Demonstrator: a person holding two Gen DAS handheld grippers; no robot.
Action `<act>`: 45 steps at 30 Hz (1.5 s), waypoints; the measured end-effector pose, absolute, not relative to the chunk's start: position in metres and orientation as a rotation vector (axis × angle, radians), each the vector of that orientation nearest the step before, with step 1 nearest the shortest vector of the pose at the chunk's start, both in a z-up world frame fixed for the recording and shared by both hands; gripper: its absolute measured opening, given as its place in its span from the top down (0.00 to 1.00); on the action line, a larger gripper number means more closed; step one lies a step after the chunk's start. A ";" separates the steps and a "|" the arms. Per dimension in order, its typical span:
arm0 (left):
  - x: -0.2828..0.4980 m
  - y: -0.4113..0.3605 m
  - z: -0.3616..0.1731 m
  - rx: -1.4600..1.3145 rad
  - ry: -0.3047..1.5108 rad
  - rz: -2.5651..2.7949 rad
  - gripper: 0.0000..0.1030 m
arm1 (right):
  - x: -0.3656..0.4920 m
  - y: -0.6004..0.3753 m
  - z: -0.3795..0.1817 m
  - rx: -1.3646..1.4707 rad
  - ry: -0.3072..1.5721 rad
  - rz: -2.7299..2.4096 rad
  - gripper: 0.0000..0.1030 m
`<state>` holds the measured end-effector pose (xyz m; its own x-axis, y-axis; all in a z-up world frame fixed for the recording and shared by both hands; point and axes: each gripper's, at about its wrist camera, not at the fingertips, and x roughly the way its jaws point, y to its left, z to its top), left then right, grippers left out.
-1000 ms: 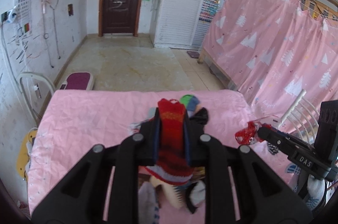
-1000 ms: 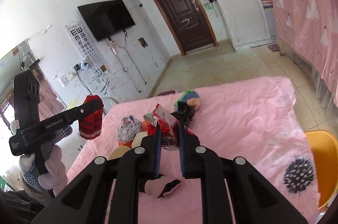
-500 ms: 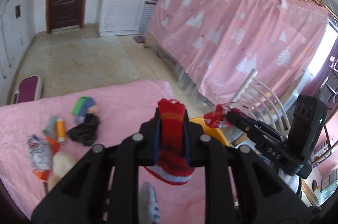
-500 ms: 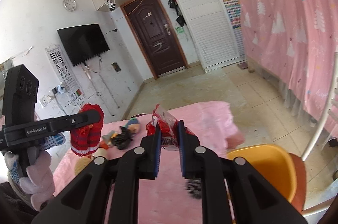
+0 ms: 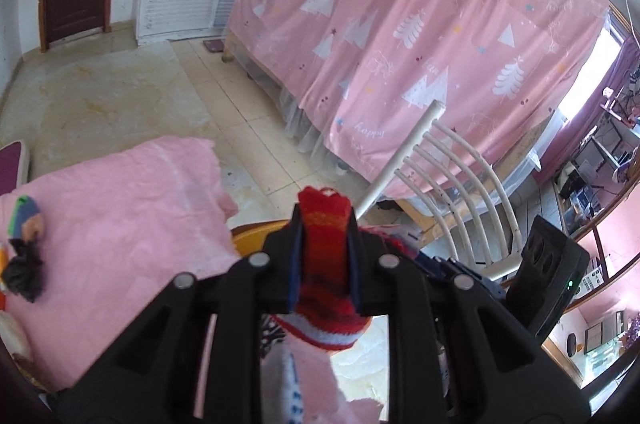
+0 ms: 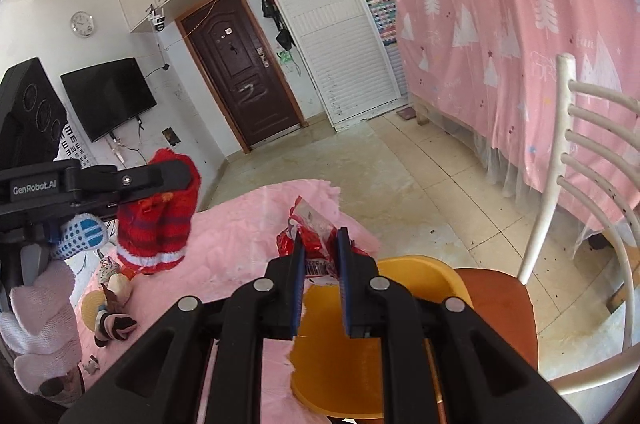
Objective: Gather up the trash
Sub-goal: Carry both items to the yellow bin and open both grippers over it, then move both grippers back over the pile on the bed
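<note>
Hand-held gripper on the right [image 6: 320,256] is clenched on a crumpled red wrapper [image 6: 310,238], and that wrapper now hangs just above the near rim of the orange bin [image 6: 416,272], which sits on the seat of the white-backed chair [image 6: 560,183]. A second ago the same wrapper was held over the middle of the pink bed [image 6: 240,236], with the bin only at the frame's edge; the carry across has brought it to the drop point, so my judgement is that letting go is the step in hand.

Left hand-held gripper [image 5: 324,232] is closed on a red striped knit sock [image 5: 326,264], which it held a second ago over the bed's clutter. It has swung toward the bin too: in the left wrist view the bin's orange rim [image 5: 256,230] peeks out just behind the fingers, and the right wrist view shows the sock [image 6: 160,220] hanging to the left of the bin, over the bed. A sock hardly reads as trash, so where it belongs is unclear to me.

Left of the bin, on the bed, lie more bits: a black scrap [image 5: 22,270], a blue-and-green item [image 5: 24,212], a small pile of cloth and paper pieces [image 6: 112,288]. Nothing stands between wrapper and bin; the chair's back slats rise beyond it, clear of the drop.
</note>
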<state>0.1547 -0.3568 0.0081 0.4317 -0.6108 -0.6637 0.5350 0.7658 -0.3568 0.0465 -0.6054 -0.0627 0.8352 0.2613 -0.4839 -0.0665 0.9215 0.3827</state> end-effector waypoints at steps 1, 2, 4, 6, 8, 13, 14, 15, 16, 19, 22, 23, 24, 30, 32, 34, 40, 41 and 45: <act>0.155 -0.362 0.007 -0.092 0.873 -0.718 0.80 | 0.045 -0.610 -0.065 0.370 0.556 0.174 0.96; 0.156 -0.372 0.004 -0.085 0.885 -0.723 0.68 | 0.045 -0.613 -0.067 0.372 0.555 0.169 0.96; 0.157 -0.377 0.000 -0.085 0.897 -0.725 0.36 | 0.044 -0.619 -0.071 0.376 0.556 0.163 0.96; 0.158 -0.383 -0.003 -0.073 0.895 -0.702 0.30 | 0.044 -0.617 -0.072 0.383 0.561 0.160 0.95; 0.159 -0.382 -0.005 -0.074 0.905 -0.696 0.30 | 0.045 -0.618 -0.077 0.389 0.571 0.159 0.95; 0.155 -0.373 -0.001 -0.078 0.891 -0.666 0.30 | 0.051 -0.612 -0.080 0.382 0.593 0.165 0.93; 0.155 -0.370 0.000 -0.078 0.884 -0.657 0.30 | 0.053 -0.610 -0.081 0.377 0.599 0.163 0.91; 0.154 -0.367 0.002 -0.082 0.879 -0.651 0.30 | 0.054 -0.608 -0.081 0.370 0.604 0.161 0.89; 0.152 -0.365 0.002 -0.084 0.875 -0.646 0.30 | 0.055 -0.605 -0.082 0.360 0.610 0.155 0.88; 0.148 -0.352 0.007 -0.088 0.863 -0.618 0.30 | 0.059 -0.600 -0.082 0.351 0.619 0.146 0.77; 0.144 -0.337 0.012 -0.097 0.856 -0.587 0.27 | 0.061 -0.596 -0.078 0.345 0.617 0.138 0.49; 0.142 -0.333 0.013 -0.099 0.852 -0.579 0.27 | 0.061 -0.594 -0.077 0.344 0.616 0.141 0.46; 0.140 -0.327 0.015 -0.099 0.844 -0.566 0.27 | 0.061 -0.591 -0.076 0.340 0.616 0.144 0.45; 0.133 -0.296 0.023 -0.122 0.813 -0.523 0.27 | 0.064 -0.562 -0.060 0.286 0.606 0.180 0.42; 0.131 -0.284 0.025 -0.133 0.805 -0.514 0.27 | 0.066 -0.549 -0.053 0.269 0.600 0.195 0.40; 0.130 -0.275 0.027 -0.140 0.798 -0.505 0.27 | 0.069 -0.537 -0.047 0.256 0.597 0.211 0.39; 0.126 -0.236 0.032 -0.178 0.768 -0.460 0.27 | 0.075 -0.498 -0.035 0.215 0.597 0.259 0.37; 0.125 -0.226 0.032 -0.183 0.760 -0.447 0.27 | 0.076 -0.492 -0.033 0.211 0.596 0.265 0.37; 0.123 -0.200 0.033 -0.190 0.743 -0.389 0.23 | 0.081 -0.465 -0.029 0.192 0.602 0.300 0.35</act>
<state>0.1232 -0.1996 0.0331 0.6695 -0.4092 -0.6199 0.2769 0.9119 -0.3029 0.0806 -0.4648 -0.0295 0.7831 0.3318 -0.5260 -0.2208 0.9390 0.2635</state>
